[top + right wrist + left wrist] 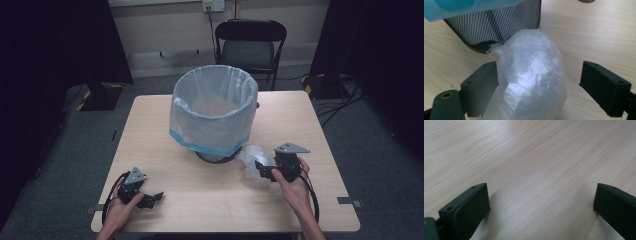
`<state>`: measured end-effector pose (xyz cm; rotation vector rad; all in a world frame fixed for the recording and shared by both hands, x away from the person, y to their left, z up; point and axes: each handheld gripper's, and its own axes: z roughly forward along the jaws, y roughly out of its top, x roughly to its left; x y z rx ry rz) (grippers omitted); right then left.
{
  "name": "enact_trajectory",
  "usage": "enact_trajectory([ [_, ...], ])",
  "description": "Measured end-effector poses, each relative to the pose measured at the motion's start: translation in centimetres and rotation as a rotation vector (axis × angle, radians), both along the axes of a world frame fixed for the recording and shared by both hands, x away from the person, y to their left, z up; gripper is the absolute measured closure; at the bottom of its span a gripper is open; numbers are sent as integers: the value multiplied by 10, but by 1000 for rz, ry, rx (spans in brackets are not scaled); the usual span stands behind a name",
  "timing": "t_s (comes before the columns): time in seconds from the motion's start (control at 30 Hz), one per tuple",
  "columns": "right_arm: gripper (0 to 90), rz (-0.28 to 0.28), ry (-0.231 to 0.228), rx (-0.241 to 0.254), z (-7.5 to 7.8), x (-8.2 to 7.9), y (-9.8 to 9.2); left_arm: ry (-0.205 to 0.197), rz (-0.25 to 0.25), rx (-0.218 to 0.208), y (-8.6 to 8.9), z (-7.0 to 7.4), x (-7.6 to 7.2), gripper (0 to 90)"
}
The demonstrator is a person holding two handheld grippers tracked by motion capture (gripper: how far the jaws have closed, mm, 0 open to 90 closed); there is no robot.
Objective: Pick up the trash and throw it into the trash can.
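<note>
Left gripper (149, 200) low over bare counter (210, 200) at the near-left corner, fingers (471, 210) spread wide, nothing between them; well apart from everything else. Centre: mesh bin (218, 156) lined with a translucent bag (214, 107), blue hem folded down outside, standing toward the far middle of the counter. Just right of its base lies a crumpled clear plastic bag (251, 161), close to the bin's foot; whether it touches the mesh, cannot tell. Right gripper (265, 170) is at that bundle, fingers (482, 86) wide on either side of it, not closed. Risks, as I judge them: thin film may squash and slip out if the fingers pinch only a loose fold; the bundle could skid toward the bin; a lift too near the rim might catch the liner's hem and drag it or tip the bin.
</note>
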<state>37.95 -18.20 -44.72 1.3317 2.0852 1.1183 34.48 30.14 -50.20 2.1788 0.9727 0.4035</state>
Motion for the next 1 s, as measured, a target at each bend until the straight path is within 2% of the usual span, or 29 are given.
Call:
enact_trajectory([
  [0.17, 127, 35, 78, -3, -18, 5, 4, 0, 0, 0, 0, 0, 0, 0],
  [0.27, 107, 50, 101, -2, -24, 5, 5, 0, 0, 0, 0, 0, 0, 0],
  [0.4, 110, 98, 149, -5, -35, 4, 9, 0, 0, 0, 0, 0, 0, 0],
  [0.47, 122, 110, 158, 1, -36, 4, 9, 0, -1, 0, 0, 0, 0, 0],
  [0.53, 224, 138, 183, 38, -40, 5, 8, 0, -1, -1, 0, 0, 0, 0],
  [0.63, 296, 136, 178, 31, -36, 2, 6, 0, -3, -2, 0, 0, 0, 0],
  [0.8, 329, 91, 167, 29, -29, 0, -8, 0, -4, -2, 0, 0, 0, 0],
  [1.0, 340, 19, 112, 70, -16, -4, -29, 0, -4, -2, 0, 0, 0, 0],
])
